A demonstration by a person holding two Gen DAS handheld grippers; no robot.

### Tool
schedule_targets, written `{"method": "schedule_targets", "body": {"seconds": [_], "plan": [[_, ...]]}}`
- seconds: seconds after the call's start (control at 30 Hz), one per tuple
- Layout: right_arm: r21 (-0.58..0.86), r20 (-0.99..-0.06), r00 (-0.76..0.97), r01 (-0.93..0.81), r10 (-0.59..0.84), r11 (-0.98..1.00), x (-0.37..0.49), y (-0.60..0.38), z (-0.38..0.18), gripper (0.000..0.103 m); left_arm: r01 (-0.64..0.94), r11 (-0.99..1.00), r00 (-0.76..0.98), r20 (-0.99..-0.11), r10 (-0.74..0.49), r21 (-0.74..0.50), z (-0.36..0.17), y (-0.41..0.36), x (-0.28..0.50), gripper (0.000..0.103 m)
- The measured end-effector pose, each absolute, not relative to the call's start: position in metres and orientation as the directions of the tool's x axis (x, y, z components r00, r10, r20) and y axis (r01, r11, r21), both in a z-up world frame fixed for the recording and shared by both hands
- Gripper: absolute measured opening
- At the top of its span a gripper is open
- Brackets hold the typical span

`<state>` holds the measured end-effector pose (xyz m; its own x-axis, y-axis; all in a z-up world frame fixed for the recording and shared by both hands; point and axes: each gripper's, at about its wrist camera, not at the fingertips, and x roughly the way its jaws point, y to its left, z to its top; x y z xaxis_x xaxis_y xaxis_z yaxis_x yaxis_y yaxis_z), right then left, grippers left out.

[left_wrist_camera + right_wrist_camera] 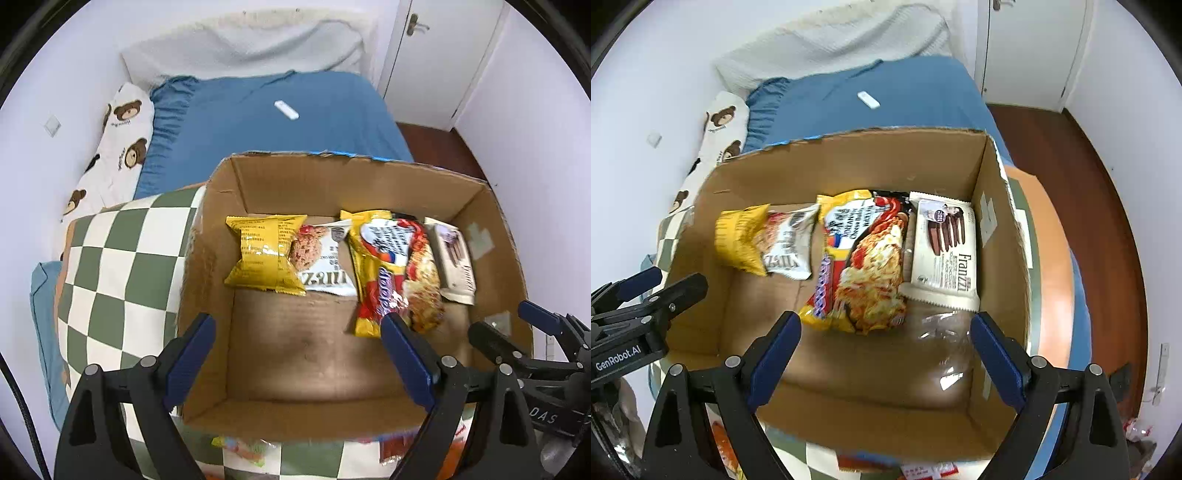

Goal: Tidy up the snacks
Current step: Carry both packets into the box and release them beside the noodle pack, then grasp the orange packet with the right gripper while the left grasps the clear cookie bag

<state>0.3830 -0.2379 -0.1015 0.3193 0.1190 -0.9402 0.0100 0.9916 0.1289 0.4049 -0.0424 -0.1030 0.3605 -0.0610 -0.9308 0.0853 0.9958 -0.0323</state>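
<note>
In the left wrist view, the left gripper [299, 332] is seen with jaws spread wide and empty above the cardboard box [369, 177], where a yellow packet [264, 254] lies beside the noodle packet [395, 266]. In the right wrist view, the right gripper [886, 328] is likewise seen with jaws wide and empty over the same box, in which the Franzzi wafer pack [945, 247] is laid just beside the right wall.

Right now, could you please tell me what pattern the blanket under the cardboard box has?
Green and white checks on the blanket, best seen from the left wrist view.

Bare near half of the cardboard box [406, 177] floor; snack packets [395, 266] across the far half.
</note>
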Motion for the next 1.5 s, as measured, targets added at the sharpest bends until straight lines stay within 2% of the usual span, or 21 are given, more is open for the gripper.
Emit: {"method": "schedule_targets", "body": {"seconds": [0.53,0.7,0.9,0.97,1.0,1.1,1.2,1.3,1.5], "plan": [[0.128,-0.846,0.520,-0.017,0.119,0.992,0.279,-0.232,-0.011,0.095,0.100,0.994,0.541,-0.836,-0.096,-0.050,-0.026,-0.039,0.309,0.091],[0.183,-0.835,0.526,-0.010,0.161,0.983,0.246,-0.235,0.000,0.095,0.081,0.993,0.517,-0.849,-0.113,-0.083,-0.028,-0.029,0.280,0.091],[0.275,-0.873,0.431,0.049,0.228,0.960,0.199,-0.250,-0.047,0.095,0.003,0.995,0.335,-0.937,-0.094,-0.099,-0.094,0.004,0.225,0.091],[0.284,-0.890,0.393,0.081,0.232,0.955,0.184,-0.257,-0.071,0.089,-0.034,0.995,0.226,-0.970,-0.086,-0.096,-0.126,0.018,0.205,0.091],[0.288,-0.901,0.364,0.100,0.234,0.952,0.175,-0.260,-0.086,0.084,-0.060,0.992,0.157,-0.983,-0.097,-0.108,-0.146,0.026,0.191,0.091],[0.284,-0.927,0.297,0.162,0.228,0.945,0.152,-0.270,-0.123,0.080,-0.140,0.974,-0.023,-0.983,-0.182,-0.177,-0.196,0.040,0.154,0.091],[0.277,-0.941,0.256,0.207,0.222,0.938,0.138,-0.278,-0.149,0.078,-0.238,0.934,-0.126,-0.945,-0.302,-0.266,-0.237,0.042,0.133,0.090],[0.243,-0.953,0.238,0.224,0.189,0.944,0.134,-0.282,-0.168,0.078,-0.297,0.904,-0.146,-0.920,-0.362,-0.309,-0.266,0.036,0.132,0.090],[0.150,-0.977,0.182,0.204,0.113,0.967,0.152,-0.280,-0.201,0.077,-0.214,0.946,-0.106,-0.957,-0.271,-0.245,-0.284,-0.003,0.154,0.090]]}}
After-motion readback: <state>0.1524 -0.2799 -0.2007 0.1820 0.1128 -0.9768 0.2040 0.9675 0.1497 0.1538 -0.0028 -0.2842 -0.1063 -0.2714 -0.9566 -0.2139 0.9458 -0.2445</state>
